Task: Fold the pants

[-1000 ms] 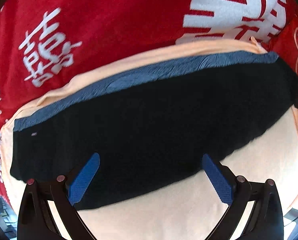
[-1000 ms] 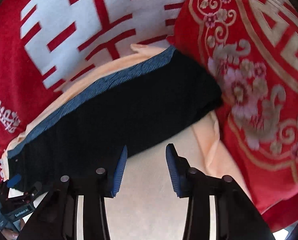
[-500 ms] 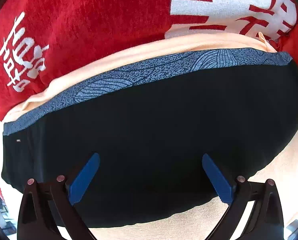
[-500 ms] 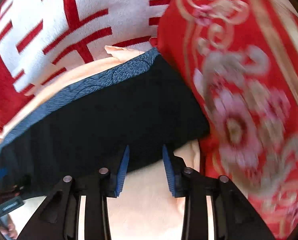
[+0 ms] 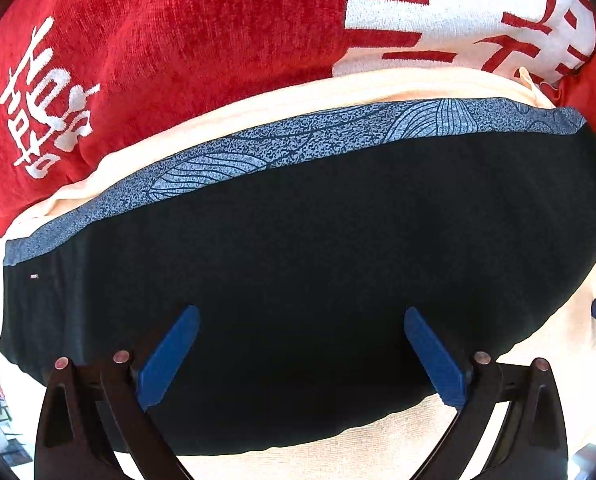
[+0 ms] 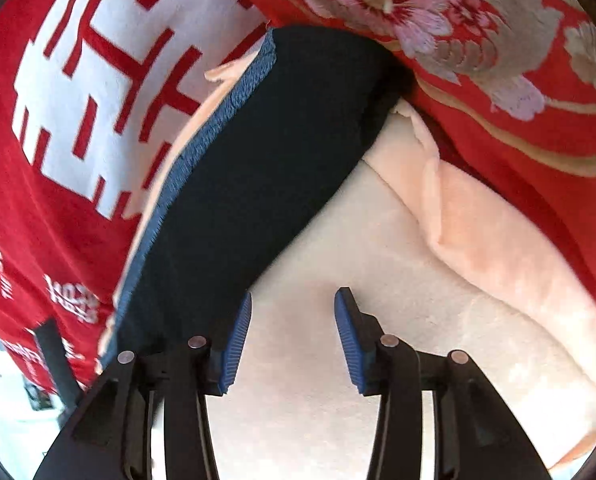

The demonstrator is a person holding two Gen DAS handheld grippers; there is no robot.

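Along the frame's upper right, an embroidered red pillow presses the black pants' end. Bare peach blanket fills the centre under the right gripper, fingers partly spread and empty. The left gripper is spread wide over the pants.

Red bedspread — peach blanket on it — carries black pants.

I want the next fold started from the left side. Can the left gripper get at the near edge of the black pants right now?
Probably yes: the left gripper is open over the black pants, nothing lying between.
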